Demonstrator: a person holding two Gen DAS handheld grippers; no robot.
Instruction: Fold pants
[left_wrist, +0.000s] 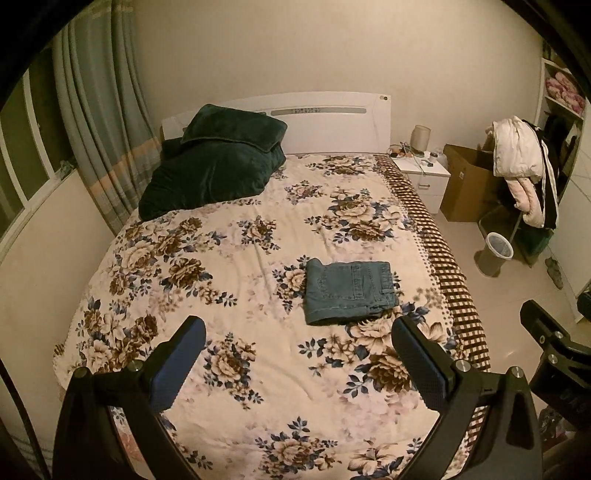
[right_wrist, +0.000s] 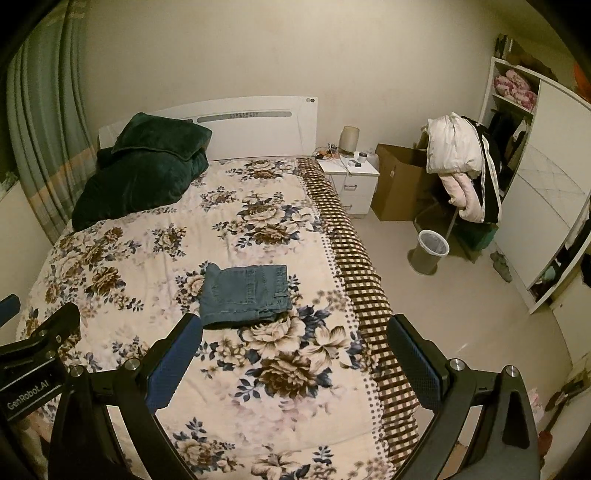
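Observation:
A pair of blue denim pants (left_wrist: 349, 291) lies folded into a compact rectangle on the floral bedspread (left_wrist: 229, 266), toward the right side of the bed. It also shows in the right wrist view (right_wrist: 245, 294). My left gripper (left_wrist: 299, 332) is open and empty, held above the bed's near part, short of the pants. My right gripper (right_wrist: 295, 332) is open and empty, held above the bed's right near part, just short of the pants. Part of the right gripper's body shows at the right edge of the left wrist view (left_wrist: 554, 350).
A dark green blanket and pillow (left_wrist: 218, 166) lie at the head of the bed. A white nightstand (left_wrist: 424, 177), a cardboard box (left_wrist: 469, 181), a chair draped with clothes (left_wrist: 524, 166) and a waste bin (left_wrist: 496, 254) stand right of the bed. Curtains (left_wrist: 99, 122) hang at left.

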